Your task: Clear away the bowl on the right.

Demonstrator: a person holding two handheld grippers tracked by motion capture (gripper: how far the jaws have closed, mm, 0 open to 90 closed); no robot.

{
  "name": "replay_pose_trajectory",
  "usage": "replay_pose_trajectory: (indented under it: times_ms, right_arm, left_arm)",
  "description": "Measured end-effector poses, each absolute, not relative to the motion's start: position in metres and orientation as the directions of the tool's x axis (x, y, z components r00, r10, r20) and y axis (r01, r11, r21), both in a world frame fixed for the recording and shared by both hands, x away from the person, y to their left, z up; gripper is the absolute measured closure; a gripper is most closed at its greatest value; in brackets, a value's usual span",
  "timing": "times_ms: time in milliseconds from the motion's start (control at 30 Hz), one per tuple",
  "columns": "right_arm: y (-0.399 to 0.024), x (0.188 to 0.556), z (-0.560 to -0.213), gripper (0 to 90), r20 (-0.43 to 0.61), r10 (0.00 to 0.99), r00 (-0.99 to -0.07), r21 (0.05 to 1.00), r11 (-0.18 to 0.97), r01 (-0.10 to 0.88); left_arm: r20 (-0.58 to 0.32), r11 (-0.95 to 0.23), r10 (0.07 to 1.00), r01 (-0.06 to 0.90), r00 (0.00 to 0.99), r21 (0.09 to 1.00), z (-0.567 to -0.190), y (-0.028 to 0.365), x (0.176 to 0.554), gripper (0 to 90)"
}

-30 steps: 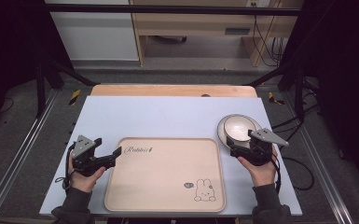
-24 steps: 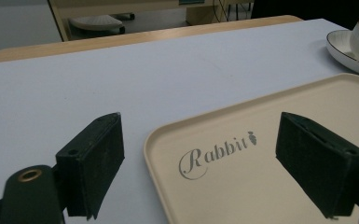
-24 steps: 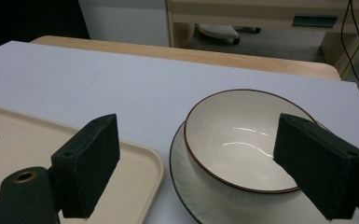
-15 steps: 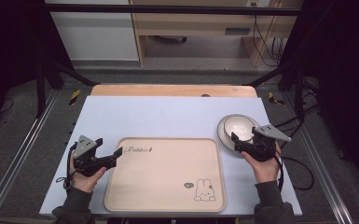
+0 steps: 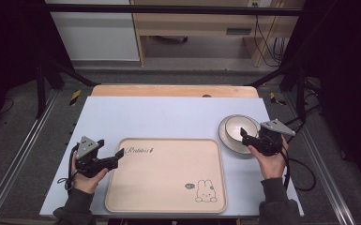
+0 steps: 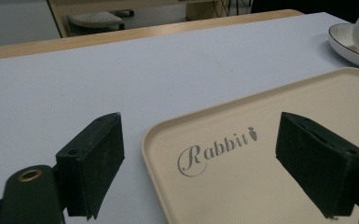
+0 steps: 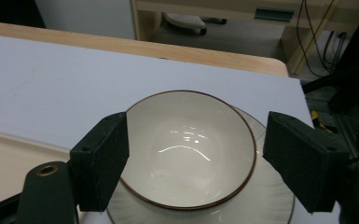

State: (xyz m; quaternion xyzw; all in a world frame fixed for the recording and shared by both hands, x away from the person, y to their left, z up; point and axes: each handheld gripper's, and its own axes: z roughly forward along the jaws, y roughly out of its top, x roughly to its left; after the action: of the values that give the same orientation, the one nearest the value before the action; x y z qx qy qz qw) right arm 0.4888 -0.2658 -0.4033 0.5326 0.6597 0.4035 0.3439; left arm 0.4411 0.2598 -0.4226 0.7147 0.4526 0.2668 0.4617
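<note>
A white bowl (image 5: 236, 126) with a dark rim sits on a white plate (image 5: 225, 138) at the right of the blue mat. My right gripper (image 5: 245, 137) is at the bowl's near right side. In the right gripper view the bowl (image 7: 191, 149) lies between the jaws of that gripper (image 7: 196, 128), which have just been closing. A gap remains on the right side, so it is open. The plate (image 7: 270, 205) shows under the bowl. My left gripper (image 5: 110, 148) is open and straddles the near left corner of a beige rabbit tray (image 5: 169, 173). In its own view the left gripper (image 6: 200, 123) has one jaw over the mat and the other over the tray (image 6: 270, 102).
The blue mat (image 5: 169, 115) covers most of a wooden table (image 5: 173, 90). The tray's edge (image 7: 9, 163) lies just left of the plate. A desk and a chair base (image 5: 171, 40) stand beyond the table, and cables (image 5: 304, 168) hang at the right.
My right gripper has moved a little up the table to the bowl, and its jaws stand slightly narrower. The left gripper and the tray have stayed put.
</note>
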Motion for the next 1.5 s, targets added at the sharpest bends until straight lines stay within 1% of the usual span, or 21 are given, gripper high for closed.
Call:
replay_pose_trajectory:
  times_ms: [200, 267, 400, 433, 667, 733, 833, 900, 933, 967, 1300, 1333, 1367, 1500]
  right_arm:
    - [-0.274, 0.499, -0.407, 24.2, -0.035, 0.983, -0.182, 0.895, 0.112, 0.431]
    - [-0.277, 0.504, -0.408, 26.8, -0.041, 0.984, -0.174, 0.892, 0.114, 0.438]
    - [-0.28, 0.509, -0.41, 28.3, -0.032, 0.986, -0.164, 0.888, 0.103, 0.448]
    - [-0.282, 0.512, -0.412, 29.5, -0.04, 0.988, -0.148, 0.877, 0.106, 0.468]
    - [-0.291, 0.524, -0.419, 33.1, -0.032, 0.993, -0.109, 0.857, 0.084, 0.508]
    - [-0.291, 0.525, -0.42, 33.1, -0.033, 0.993, -0.112, 0.856, 0.086, 0.509]
    - [-0.293, 0.533, -0.425, 33.5, -0.039, 0.995, -0.096, 0.839, 0.084, 0.537]
    - [-0.295, 0.535, -0.426, 34.1, -0.045, 0.994, -0.097, 0.838, 0.09, 0.538]
    - [-0.295, 0.536, -0.427, 37.2, -0.02, 0.995, -0.093, 0.83, 0.069, 0.554]
    - [-0.296, 0.538, -0.428, 37.6, -0.008, 0.995, -0.095, 0.826, 0.06, 0.56]
    - [-0.299, 0.547, -0.434, 37.9, 0.009, 0.994, -0.105, 0.806, 0.055, 0.59]
    - [-0.298, 0.549, -0.435, 41.5, 0.009, 0.995, -0.104, 0.796, 0.056, 0.602]
    - [-0.298, 0.549, -0.435, 41.5, 0.009, 0.995, -0.104, 0.796, 0.056, 0.602]
    - [-0.297, 0.553, -0.435, 46.4, 0.005, 0.994, -0.113, 0.781, 0.067, 0.621]
  left_arm:
    - [-0.031, -0.173, 0.893, 0.406, 0.448, 0.897, -0.424, 0.259, 0.442, 15.0]
    - [-0.031, -0.173, 0.894, 0.407, 0.447, 0.897, -0.425, 0.259, 0.442, 15.0]
    - [-0.032, -0.172, 0.895, 0.41, 0.445, 0.896, -0.425, 0.259, 0.443, 15.0]
    - [-0.03, -0.174, 0.895, 0.41, 0.445, 0.895, -0.425, 0.259, 0.443, 15.0]
    - [-0.027, -0.176, 0.896, 0.412, 0.442, 0.894, -0.426, 0.259, 0.443, 15.0]
    - [-0.028, -0.176, 0.897, 0.413, 0.442, 0.893, -0.427, 0.259, 0.443, 15.0]
    - [-0.027, -0.177, 0.896, 0.413, 0.443, 0.893, -0.427, 0.258, 0.443, 15.1]
    - [-0.026, -0.178, 0.896, 0.413, 0.442, 0.893, -0.427, 0.258, 0.443, 15.1]
    - [-0.026, -0.178, 0.896, 0.412, 0.443, 0.894, -0.427, 0.258, 0.443, 15.1]
    - [-0.026, -0.177, 0.896, 0.413, 0.443, 0.894, -0.427, 0.258, 0.443, 15.1]
    - [-0.025, -0.18, 0.897, 0.417, 0.442, 0.891, -0.428, 0.258, 0.444, 15.2]
    - [-0.025, -0.18, 0.897, 0.417, 0.441, 0.891, -0.428, 0.258, 0.444, 15.2]
    - [-0.025, -0.18, 0.897, 0.417, 0.441, 0.891, -0.428, 0.258, 0.444, 15.2]
    - [-0.025, -0.18, 0.897, 0.417, 0.441, 0.891, -0.428, 0.258, 0.444, 15.3]
